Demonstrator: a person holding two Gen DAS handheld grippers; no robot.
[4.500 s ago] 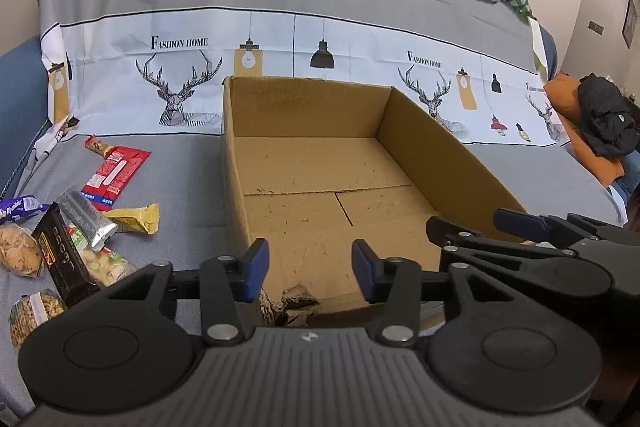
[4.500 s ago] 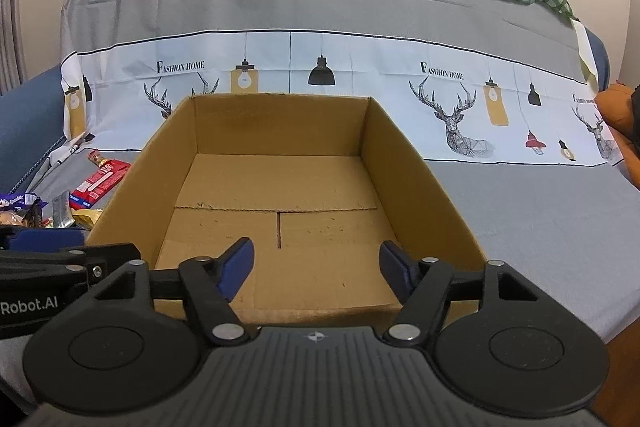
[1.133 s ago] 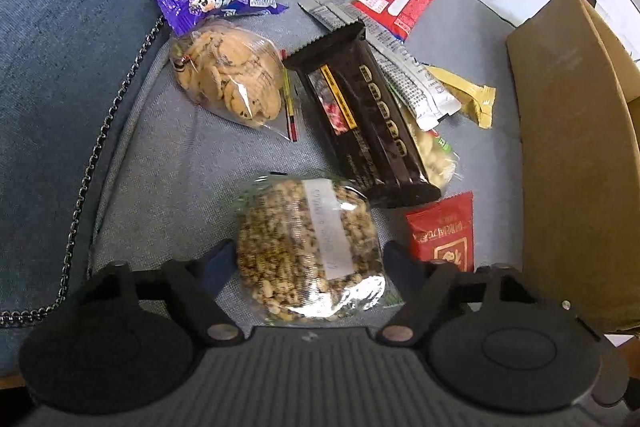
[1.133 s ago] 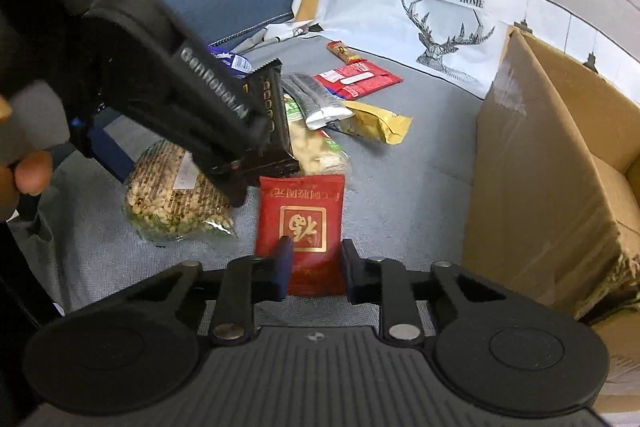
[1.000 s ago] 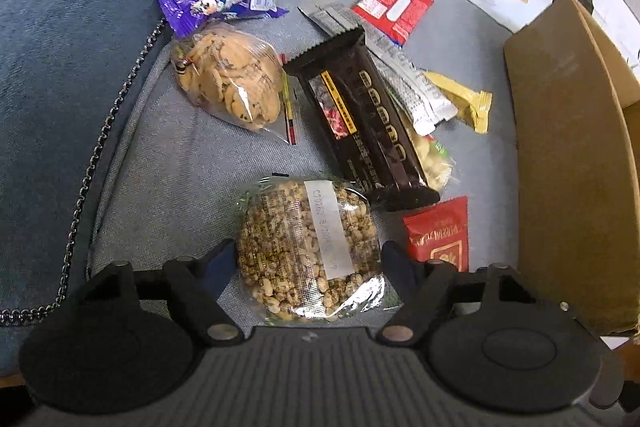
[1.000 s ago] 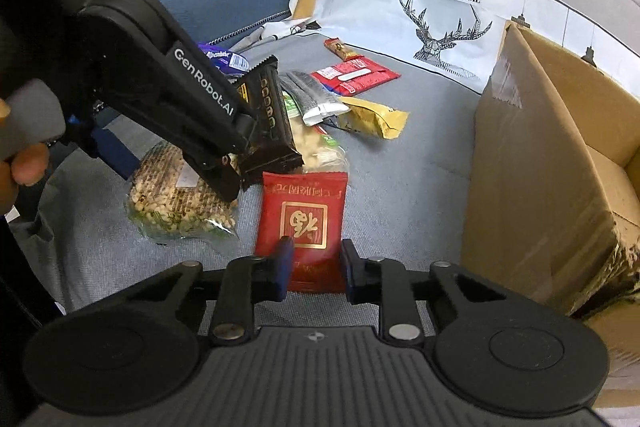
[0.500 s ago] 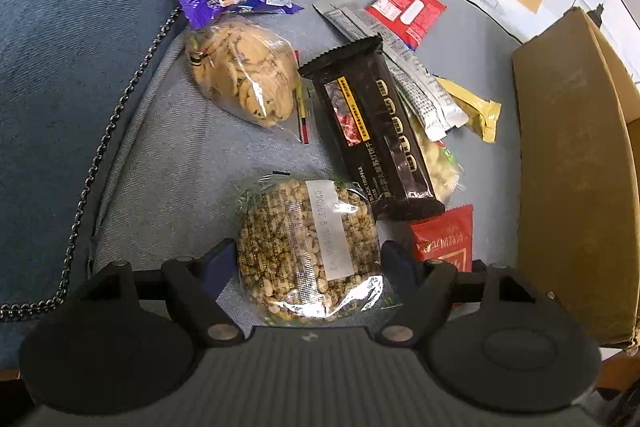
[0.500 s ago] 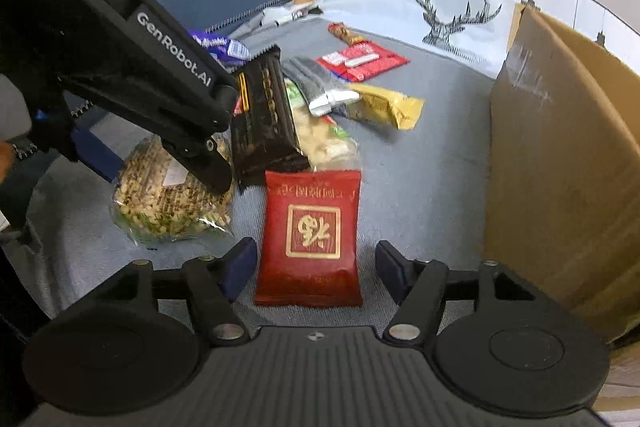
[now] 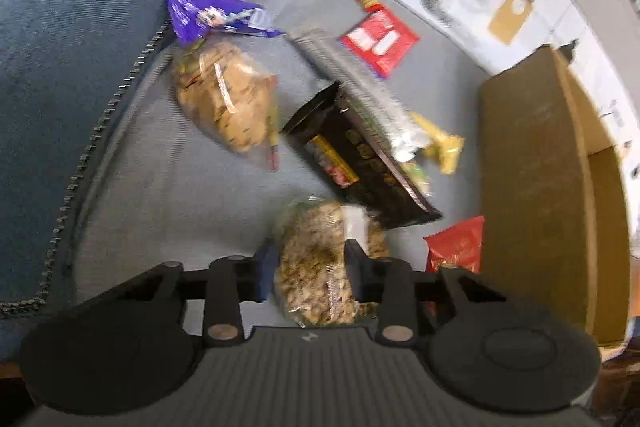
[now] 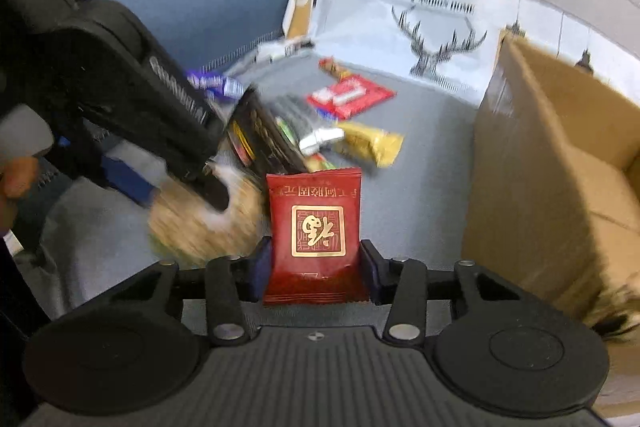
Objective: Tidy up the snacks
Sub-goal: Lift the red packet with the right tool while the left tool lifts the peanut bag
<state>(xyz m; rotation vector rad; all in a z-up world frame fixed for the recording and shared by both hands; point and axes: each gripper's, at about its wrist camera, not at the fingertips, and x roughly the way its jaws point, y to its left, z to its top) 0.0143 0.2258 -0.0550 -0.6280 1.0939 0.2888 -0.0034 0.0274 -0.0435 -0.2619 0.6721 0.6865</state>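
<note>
Left hand-held gripper (image 9: pixel 310 269) is closing on the clear bag of puffed grain snack (image 9: pixel 320 267) — pads pressing its sides, bag squeezed narrow, long axis running away from the camera along the fingers. Right hand-held gripper (image 10: pixel 314 271) is closing on the red packet (image 10: pixel 316 231) — upright between the fingers, long axis pointing forward, cardboard box (image 10: pixel 560 167) to its right on the grey cover (image 10: pixel 420 195).
</note>
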